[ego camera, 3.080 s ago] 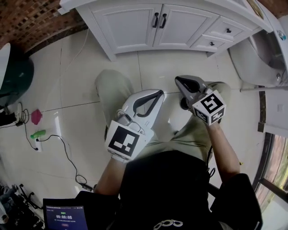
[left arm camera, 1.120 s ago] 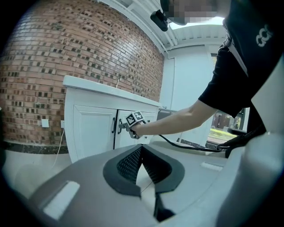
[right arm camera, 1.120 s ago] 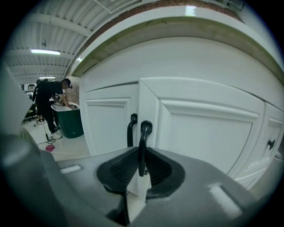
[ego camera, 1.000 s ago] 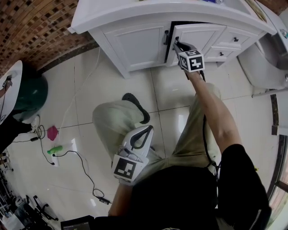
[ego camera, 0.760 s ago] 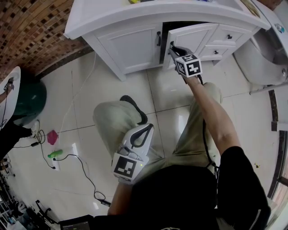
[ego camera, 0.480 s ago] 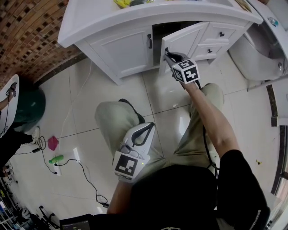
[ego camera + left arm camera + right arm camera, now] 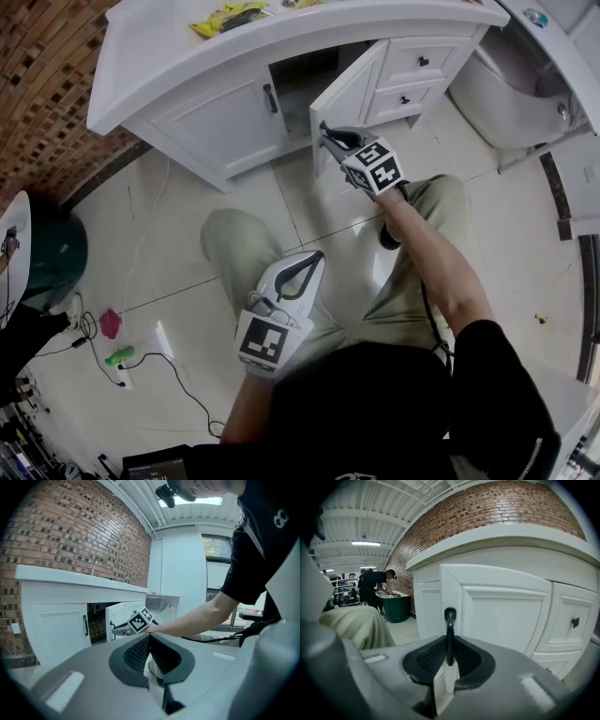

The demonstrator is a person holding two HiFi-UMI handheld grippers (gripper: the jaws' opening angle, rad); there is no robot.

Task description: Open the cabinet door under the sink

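Observation:
The white sink cabinet (image 7: 187, 56) stands at the top of the head view. Its right door (image 7: 349, 92) is swung out, and the dark inside (image 7: 300, 80) shows behind it. My right gripper (image 7: 325, 131) is shut on that door's black handle (image 7: 450, 620), which runs upright between the pads in the right gripper view. The left door (image 7: 220, 127) is closed, with its handle (image 7: 270, 98) showing. My left gripper (image 7: 312, 258) hangs over the person's thigh, shut on nothing. The left gripper view shows its jaws (image 7: 150, 637) together, and beyond them the right gripper (image 7: 115, 631) at the open door (image 7: 115, 618).
Two drawers (image 7: 412, 61) sit to the right of the open door, and a white fixture (image 7: 506, 84) beyond them. A yellow packet (image 7: 230, 14) lies on the countertop. On the tiled floor at left are a green tub (image 7: 52, 262), cables, a pink item (image 7: 110, 323) and a green bottle (image 7: 119, 356).
The right door has swung further out from the cabinet, and my right gripper has come back toward the person with the handle. The left gripper has stayed over the thigh.

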